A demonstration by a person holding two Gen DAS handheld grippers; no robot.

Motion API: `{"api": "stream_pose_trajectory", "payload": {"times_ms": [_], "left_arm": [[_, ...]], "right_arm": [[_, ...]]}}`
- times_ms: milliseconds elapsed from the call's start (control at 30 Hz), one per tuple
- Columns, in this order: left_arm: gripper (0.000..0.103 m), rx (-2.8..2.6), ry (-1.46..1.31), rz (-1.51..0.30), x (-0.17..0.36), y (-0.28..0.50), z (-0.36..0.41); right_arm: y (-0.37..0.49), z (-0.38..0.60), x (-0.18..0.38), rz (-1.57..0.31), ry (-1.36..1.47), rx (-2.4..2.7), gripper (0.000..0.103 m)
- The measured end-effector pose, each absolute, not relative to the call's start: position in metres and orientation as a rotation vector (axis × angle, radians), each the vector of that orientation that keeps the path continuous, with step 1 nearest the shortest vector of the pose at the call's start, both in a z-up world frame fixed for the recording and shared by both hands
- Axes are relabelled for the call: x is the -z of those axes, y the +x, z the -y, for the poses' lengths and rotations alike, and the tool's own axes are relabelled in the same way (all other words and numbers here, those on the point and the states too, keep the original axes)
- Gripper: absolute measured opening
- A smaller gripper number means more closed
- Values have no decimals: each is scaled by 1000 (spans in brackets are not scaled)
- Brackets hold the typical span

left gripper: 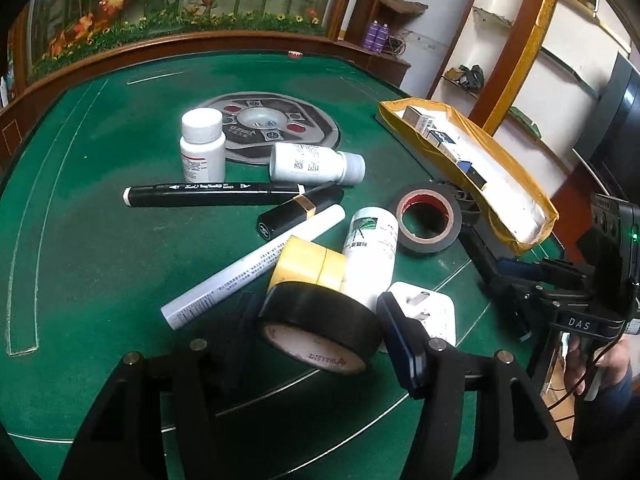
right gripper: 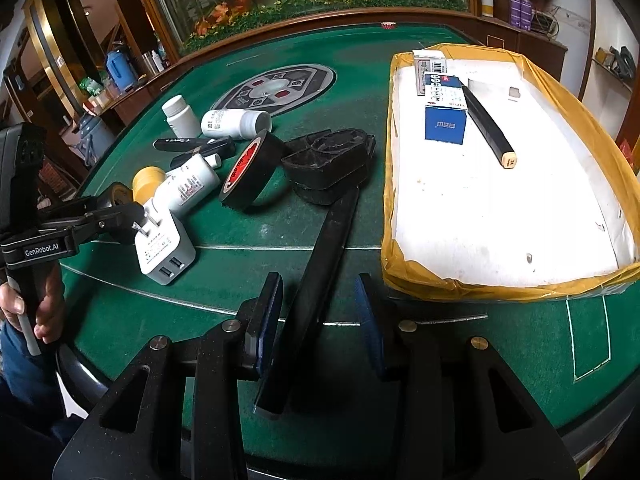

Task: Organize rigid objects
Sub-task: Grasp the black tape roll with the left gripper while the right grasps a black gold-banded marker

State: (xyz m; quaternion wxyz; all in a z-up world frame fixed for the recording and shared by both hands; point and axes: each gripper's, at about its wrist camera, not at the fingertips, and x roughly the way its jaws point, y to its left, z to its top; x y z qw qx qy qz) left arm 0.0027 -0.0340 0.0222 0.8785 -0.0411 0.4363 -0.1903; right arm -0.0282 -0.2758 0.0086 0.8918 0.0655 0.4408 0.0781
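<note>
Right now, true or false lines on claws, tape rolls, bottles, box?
1. The left claw grips the black tape roll. True.
2. The box is empty. False: it holds a blue carton and a black pen, among other things.
3. All white bottles stand upright. False: two lie on their sides.
4. The red-cored tape roll is in the box. False: it sits on the table, outside the box.
5. A white charger lies on the table. True.
</note>
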Motion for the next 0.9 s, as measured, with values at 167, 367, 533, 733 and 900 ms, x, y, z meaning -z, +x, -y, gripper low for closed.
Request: {"api": "stream_pose_trajectory", "payload": {"times_ms": [167, 367, 533, 733, 900], "left_arm": [[60, 396, -76, -899, -23, 0, 37], [60, 395, -103, -835, -33, -7, 30], [60, 386, -127, -847, -31, -3, 27], [60, 387, -130, -850, -31, -3, 26], [60, 387, -133, -859, -30, -1, 26]], "right_arm": [[-27, 276, -8, -903, 136, -159, 37], [-30, 265, -8, -920, 105, -216, 22], [-41, 240, -10, -952, 45, -349, 16], [-37, 240, -8, -983, -57, -290, 17], [-44, 232, -7, -945, -139, -282, 17]]}}
